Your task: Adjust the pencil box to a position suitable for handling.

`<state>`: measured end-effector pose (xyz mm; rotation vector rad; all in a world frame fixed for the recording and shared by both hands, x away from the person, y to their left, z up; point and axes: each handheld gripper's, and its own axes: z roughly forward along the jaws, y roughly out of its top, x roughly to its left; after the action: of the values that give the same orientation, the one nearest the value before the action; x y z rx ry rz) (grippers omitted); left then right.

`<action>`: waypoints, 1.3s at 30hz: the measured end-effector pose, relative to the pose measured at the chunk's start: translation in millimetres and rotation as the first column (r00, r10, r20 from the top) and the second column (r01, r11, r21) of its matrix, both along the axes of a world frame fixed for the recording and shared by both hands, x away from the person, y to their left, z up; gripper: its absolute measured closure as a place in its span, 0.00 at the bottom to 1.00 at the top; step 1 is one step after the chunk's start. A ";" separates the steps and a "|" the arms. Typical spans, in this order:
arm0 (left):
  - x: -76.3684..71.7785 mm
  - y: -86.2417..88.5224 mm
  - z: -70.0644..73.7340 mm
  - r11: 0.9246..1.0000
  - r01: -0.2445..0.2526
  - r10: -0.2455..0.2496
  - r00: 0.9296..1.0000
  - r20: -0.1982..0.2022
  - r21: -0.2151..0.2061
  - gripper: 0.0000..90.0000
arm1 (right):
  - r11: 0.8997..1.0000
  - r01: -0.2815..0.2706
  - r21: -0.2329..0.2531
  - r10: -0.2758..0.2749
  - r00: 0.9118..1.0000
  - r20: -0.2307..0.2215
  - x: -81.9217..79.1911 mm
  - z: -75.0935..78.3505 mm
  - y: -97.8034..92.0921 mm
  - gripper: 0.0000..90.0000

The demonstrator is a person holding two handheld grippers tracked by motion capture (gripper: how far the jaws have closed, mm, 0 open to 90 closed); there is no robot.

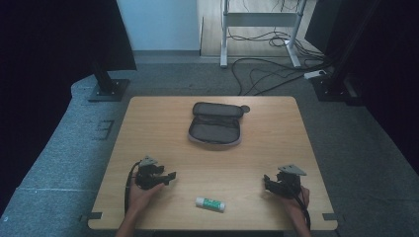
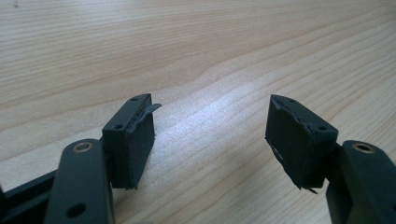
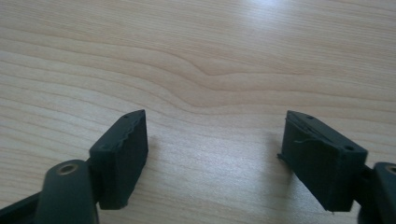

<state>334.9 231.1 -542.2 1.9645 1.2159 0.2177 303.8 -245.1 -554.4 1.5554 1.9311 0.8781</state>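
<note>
both my grippers, left point(image 1: 170, 176) and right point(image 1: 267, 179), rest agape and empty. the glue stick point(image 1: 210, 203) lies between them near the table point(image 1: 148, 123) edge; probably light, stiff, slippery, so i'd pinch mid-barrel.

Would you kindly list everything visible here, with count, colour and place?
Pouch: one, black and grey, unzipped, far middle of table.
Glue stick: one, white and green, lying near front edge, between the grippers.
Table: one, light wood, centre.
Cables: several, black, on floor beyond table.
Left gripper: one, black, front left, open, empty.
Right gripper: one, black, front right, open, empty.
Hands: two, holding the grippers.
</note>
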 end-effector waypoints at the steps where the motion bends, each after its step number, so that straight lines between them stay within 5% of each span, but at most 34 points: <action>1: 0.2 0.2 0.4 1.000 0.000 0.000 1.000 0.002 -0.002 0.37 | 1.000 -0.003 0.001 0.003 1.000 0.000 0.2 0.2 0.4 0.27; 30: 17.7 -16.2 29.5 0.999 0.012 -0.010 0.999 0.039 -0.045 0.39 | 0.992 -0.078 0.097 0.070 0.995 0.077 19.2 28.0 20.0 0.36; 39: 28.9 -27.6 43.2 0.999 0.028 -0.026 0.999 0.043 -0.043 0.39 | 0.988 -0.135 0.076 0.127 0.987 0.099 30.4 47.4 41.0 0.38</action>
<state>363.9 203.5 -499.0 1.9285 1.1566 0.2165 334.2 -204.1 -507.0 1.4180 1.9693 1.0789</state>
